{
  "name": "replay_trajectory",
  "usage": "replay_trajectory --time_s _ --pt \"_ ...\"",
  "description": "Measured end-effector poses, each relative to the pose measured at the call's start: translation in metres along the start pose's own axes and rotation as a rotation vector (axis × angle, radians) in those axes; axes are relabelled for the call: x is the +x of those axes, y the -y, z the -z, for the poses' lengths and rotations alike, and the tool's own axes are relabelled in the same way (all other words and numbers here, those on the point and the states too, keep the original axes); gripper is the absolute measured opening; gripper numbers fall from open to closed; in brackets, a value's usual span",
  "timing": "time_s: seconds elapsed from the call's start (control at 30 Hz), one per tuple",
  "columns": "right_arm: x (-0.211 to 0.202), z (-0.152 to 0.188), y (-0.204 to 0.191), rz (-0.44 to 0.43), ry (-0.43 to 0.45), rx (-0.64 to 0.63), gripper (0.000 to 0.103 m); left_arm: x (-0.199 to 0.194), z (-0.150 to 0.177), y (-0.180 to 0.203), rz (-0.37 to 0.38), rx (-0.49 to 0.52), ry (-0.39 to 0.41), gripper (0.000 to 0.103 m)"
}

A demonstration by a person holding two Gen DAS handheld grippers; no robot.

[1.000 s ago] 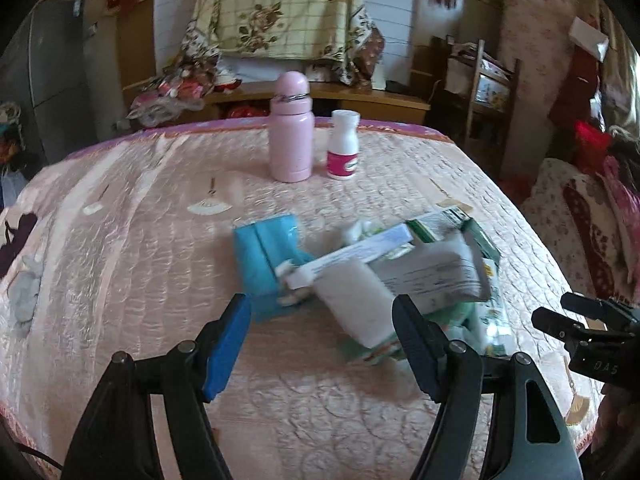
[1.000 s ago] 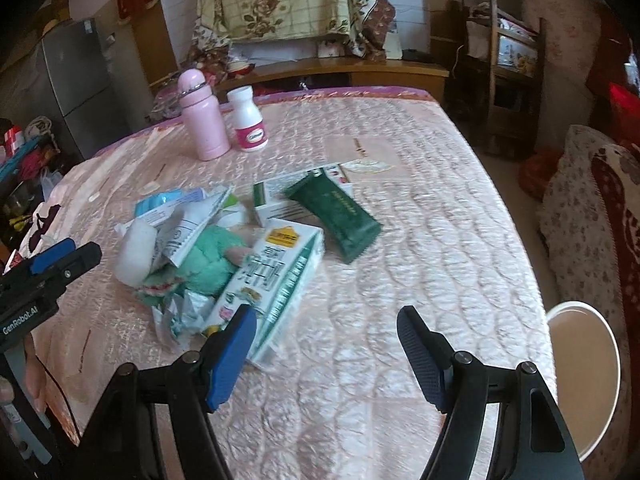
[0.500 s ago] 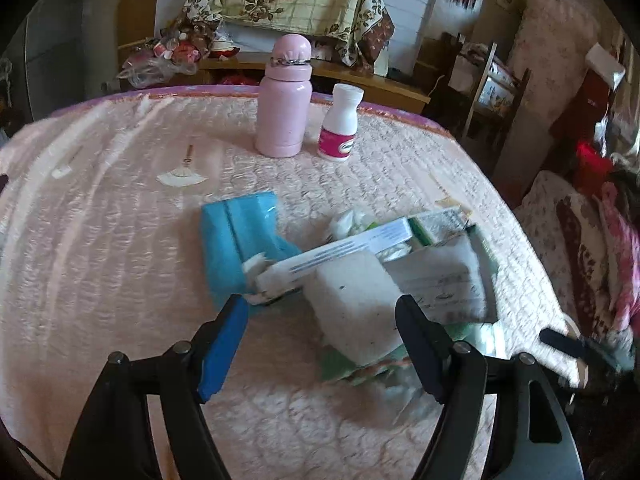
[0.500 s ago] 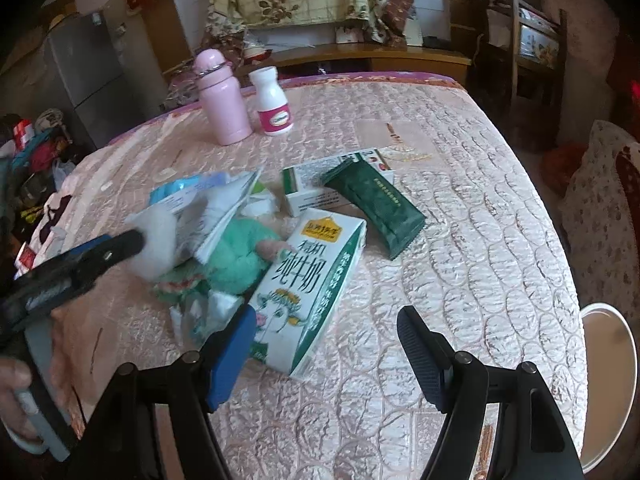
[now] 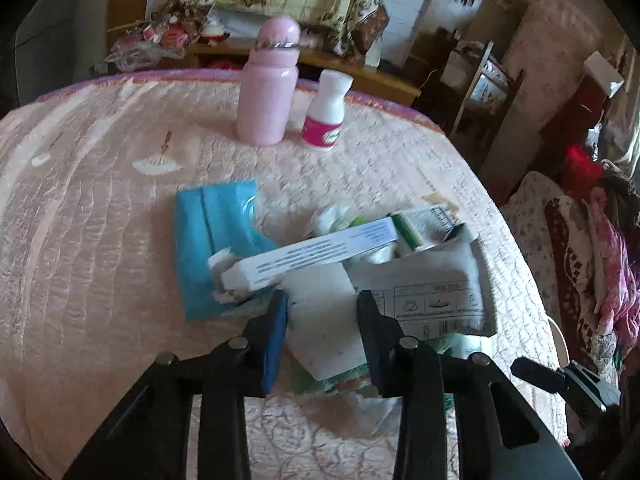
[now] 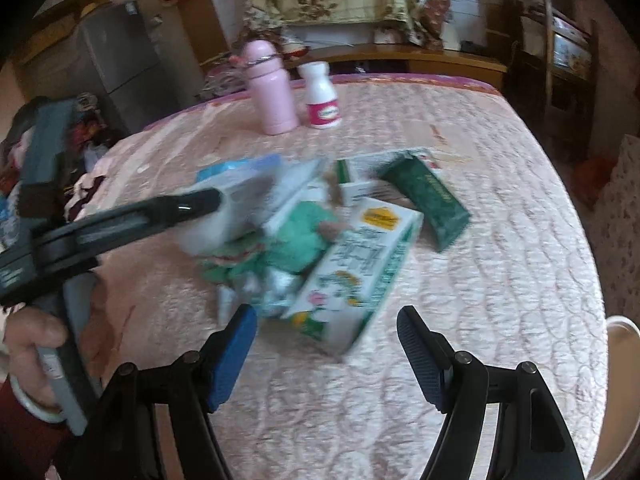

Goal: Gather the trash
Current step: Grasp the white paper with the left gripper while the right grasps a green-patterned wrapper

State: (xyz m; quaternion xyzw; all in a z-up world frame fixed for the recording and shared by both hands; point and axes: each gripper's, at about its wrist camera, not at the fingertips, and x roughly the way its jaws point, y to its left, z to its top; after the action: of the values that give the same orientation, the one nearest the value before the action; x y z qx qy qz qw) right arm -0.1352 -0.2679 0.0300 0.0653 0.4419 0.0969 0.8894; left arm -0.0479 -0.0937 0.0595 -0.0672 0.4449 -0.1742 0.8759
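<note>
A heap of trash lies on the pink quilted table [image 5: 100, 240]. My left gripper [image 5: 322, 312] has closed on a white foam block [image 5: 324, 320] at the near side of the heap. A long white box [image 5: 308, 252], a blue packet [image 5: 216, 240] and a flattened carton [image 5: 432, 288] lie just beyond. In the right wrist view the left gripper [image 6: 200, 204] comes in from the left onto the white block [image 6: 208, 228]. My right gripper [image 6: 326, 344] is open, just short of a milk carton [image 6: 356, 276]. A dark green packet [image 6: 428, 200] lies further right.
A pink bottle [image 5: 270, 84] and a white pill bottle [image 5: 326, 114] stand at the table's far side. A white bucket rim [image 6: 620, 336] shows below the right table edge. A wooden chair [image 6: 568, 60] and a cupboard stand behind.
My left gripper moved forward and closed its jaws on the white foam block. My right gripper moved closer to the milk carton and stayed open.
</note>
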Motion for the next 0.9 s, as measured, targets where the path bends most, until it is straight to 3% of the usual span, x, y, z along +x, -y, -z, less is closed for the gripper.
replay_trajectory --time_s 0.27,0.4,0.53,0.63,0.77,0.8,0.83,0.87,0.9 --pt "0.013 0.013 -0.031 -0.197 -0.065 -0.015 0.076 -0.028 0.001 -0.018 -0.009 0.002 0.042 0.028" --pt "0.034 0.012 -0.028 -0.182 -0.104 0.007 0.076 -0.04 0.002 -0.021 -0.014 0.013 0.061 0.028" --pt "0.042 0.001 -0.011 -0.057 -0.072 0.057 0.076 -0.045 0.005 -0.022 -0.027 0.029 0.069 0.028" --pt "0.043 -0.001 -0.017 -0.1 -0.073 0.046 0.076 -0.047 0.008 -0.023 -0.024 0.033 0.07 0.028" --pt "0.055 -0.002 -0.034 -0.073 -0.073 -0.011 0.076 -0.048 0.01 -0.022 -0.028 0.038 0.068 0.028" --pt "0.058 -0.002 -0.035 -0.077 -0.071 -0.003 0.071 -0.048 0.01 -0.021 -0.029 0.04 0.067 0.028" --pt "0.061 -0.002 -0.035 -0.087 -0.069 0.005 0.042 -0.049 0.011 -0.02 -0.031 0.043 0.068 0.028" --pt "0.061 -0.001 -0.033 -0.093 -0.07 0.014 0.029 -0.051 0.012 -0.019 -0.033 0.047 0.071 0.028" --pt "0.059 -0.001 -0.031 -0.109 -0.07 0.029 0.029 -0.052 0.013 -0.018 -0.032 0.052 0.075 0.028"
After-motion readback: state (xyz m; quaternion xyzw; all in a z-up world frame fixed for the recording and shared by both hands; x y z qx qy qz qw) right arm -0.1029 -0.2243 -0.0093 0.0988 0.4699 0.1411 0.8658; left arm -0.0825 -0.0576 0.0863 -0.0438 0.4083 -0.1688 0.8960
